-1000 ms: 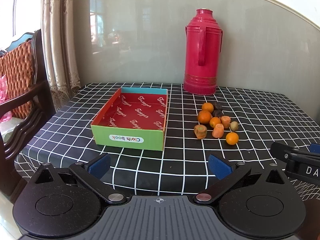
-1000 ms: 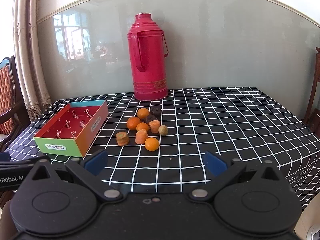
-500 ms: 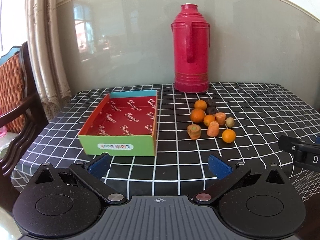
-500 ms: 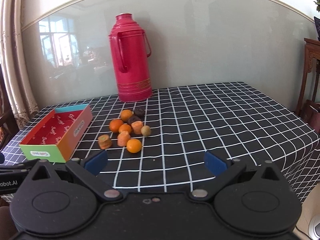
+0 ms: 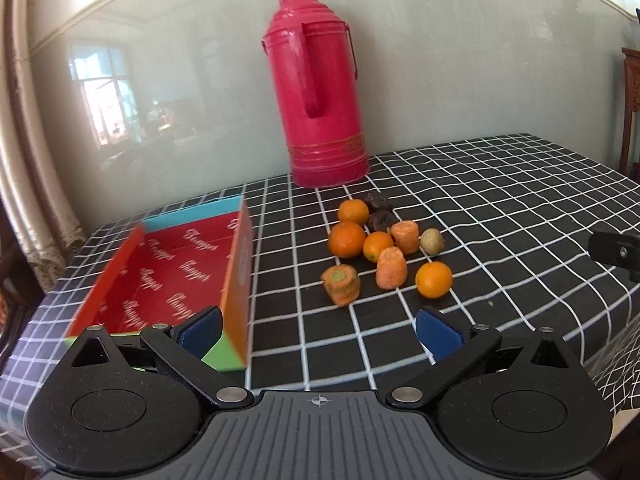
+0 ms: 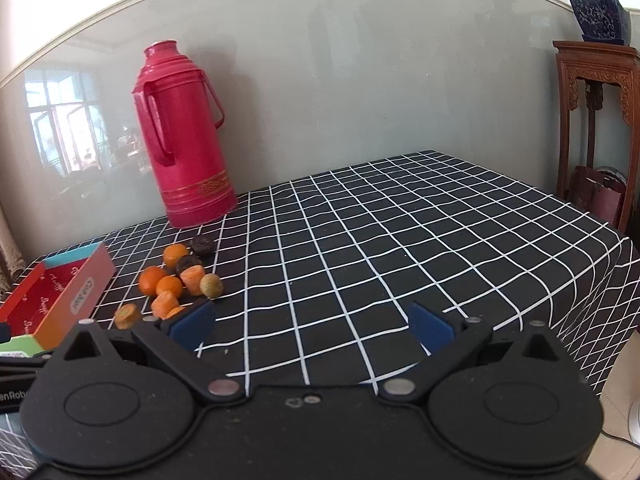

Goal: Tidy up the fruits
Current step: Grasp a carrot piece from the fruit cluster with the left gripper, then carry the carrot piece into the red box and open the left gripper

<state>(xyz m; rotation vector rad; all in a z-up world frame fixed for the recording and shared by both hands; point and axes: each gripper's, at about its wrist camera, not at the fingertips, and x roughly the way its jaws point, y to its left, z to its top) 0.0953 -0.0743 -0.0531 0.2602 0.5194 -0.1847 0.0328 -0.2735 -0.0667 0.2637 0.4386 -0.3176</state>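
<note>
Left wrist: both jaws wide, empty; oranges [image 5: 347, 239] and carrot stubs [image 5: 391, 268] clustered.

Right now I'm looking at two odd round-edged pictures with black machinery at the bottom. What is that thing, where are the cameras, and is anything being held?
There is no robot here. A person carries a hand-held gripper in each hand, and each has a wide-angle camera looking forward along its two blue-padded fingers.

One picture comes from the left hand-held gripper, the other from the right hand-held gripper. Both are open and hold nothing.

On the black checked tablecloth stand a tall red thermos and an open cardboard box with a red inside and nothing in it. Beside the box lies a loose cluster: small oranges, carrot pieces, two dark lumps and one small brownish fruit. Nothing has been sorted yet.
</note>
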